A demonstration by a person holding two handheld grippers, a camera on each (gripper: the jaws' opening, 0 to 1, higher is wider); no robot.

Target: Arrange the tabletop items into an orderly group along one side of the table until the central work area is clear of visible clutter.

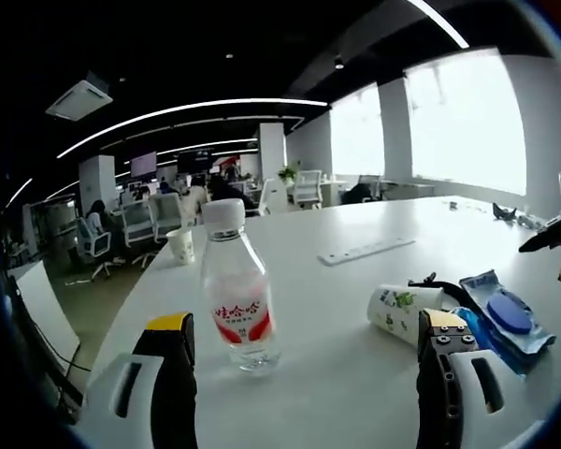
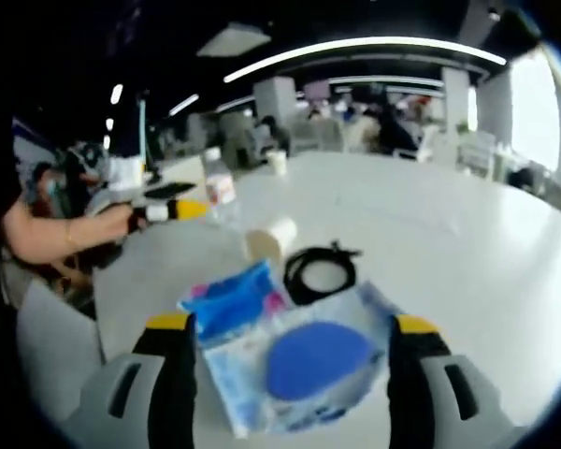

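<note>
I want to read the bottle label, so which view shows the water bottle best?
The left gripper view: the water bottle stands upright, close and sharp between the jaws, with its white cap and red label clear. In the right gripper view the same bottle is far, small and blurred, next to the left gripper.

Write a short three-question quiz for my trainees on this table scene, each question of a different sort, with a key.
1. True or false: the water bottle stands upright with its cap on.
2. Multiple choice: the paper cup nearest the coiled black cable is A) upright, B) lying on its side, C) stacked inside another cup.
3. Fill in: in the right gripper view, the clear packet with a blue disc lies between the open jaws of the ____ gripper.

Key: 1 true; 2 B; 3 right.
</note>
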